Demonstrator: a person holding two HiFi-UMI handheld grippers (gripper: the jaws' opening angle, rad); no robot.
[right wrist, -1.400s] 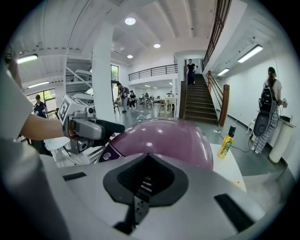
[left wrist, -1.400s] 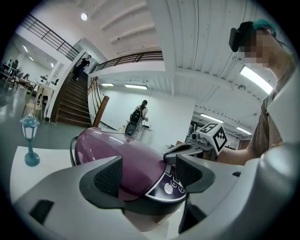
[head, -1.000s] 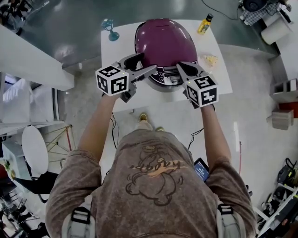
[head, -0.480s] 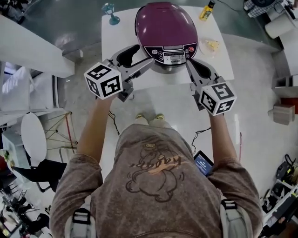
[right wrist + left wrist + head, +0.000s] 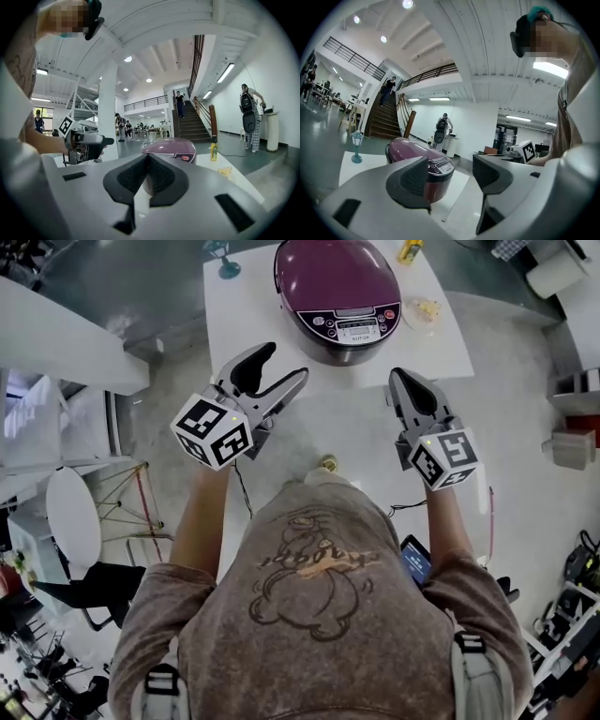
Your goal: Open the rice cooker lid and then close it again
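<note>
The purple rice cooker (image 5: pixel 336 282) stands on the white table (image 5: pixel 246 315) with its lid down and its control panel (image 5: pixel 356 327) facing me. Both grippers hang off the table's near edge, apart from the cooker. My left gripper (image 5: pixel 282 366) is open, its jaws have just been closing a little, and nothing is between them. In the left gripper view the cooker (image 5: pixel 408 147) shows past the left gripper (image 5: pixel 450 176). My right gripper (image 5: pixel 407 381) is shut on nothing, its pads meeting in front of the cooker (image 5: pixel 171 146) in the right gripper view (image 5: pixel 149 176).
A teal goblet-shaped ornament (image 5: pixel 223 257) stands at the table's far left, a yellow bottle (image 5: pixel 409 249) at its far right, and a yellowish scrap (image 5: pixel 427 307) right of the cooker. White tables (image 5: pixel 66 343) lie to the left. People and a staircase (image 5: pixel 194 123) are far behind.
Both grippers have drawn back from the cooker's front toward me and off the table edge. The cooker's lid stays down throughout.
</note>
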